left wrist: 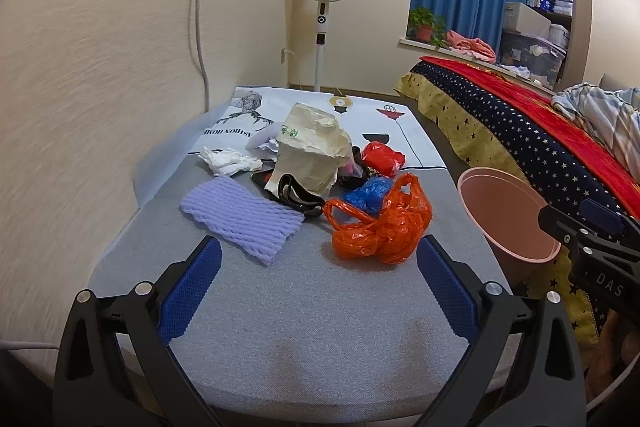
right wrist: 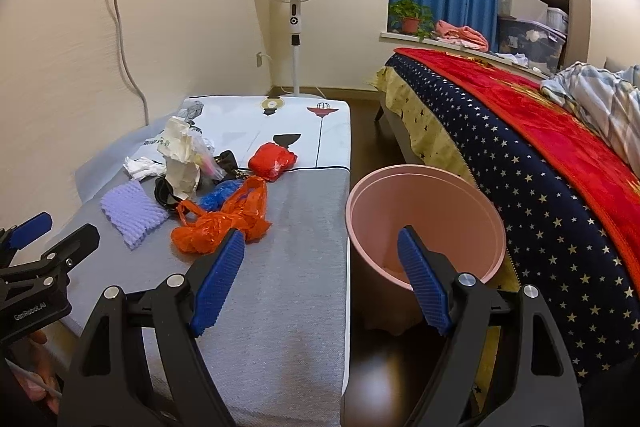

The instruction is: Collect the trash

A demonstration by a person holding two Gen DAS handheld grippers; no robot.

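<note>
Left gripper (left wrist: 318,281) spread wide, nothing between the pads, hovering above bare grey worktop (left wrist: 320,347) just short of the orange plastic bag (left wrist: 380,227). Right gripper (right wrist: 322,275) likewise apart and empty, poised over the worktop's edge near the pink bin (right wrist: 424,203). Beyond the bag: purple foam netting (left wrist: 240,219), crumpled paper bag (left wrist: 312,151), red wrapper (left wrist: 383,157). Bin seemingly empty, so apparently at the first pick. Next: ease forward, close on the orange bag's bunched folds, carry it right to the bin.
</note>
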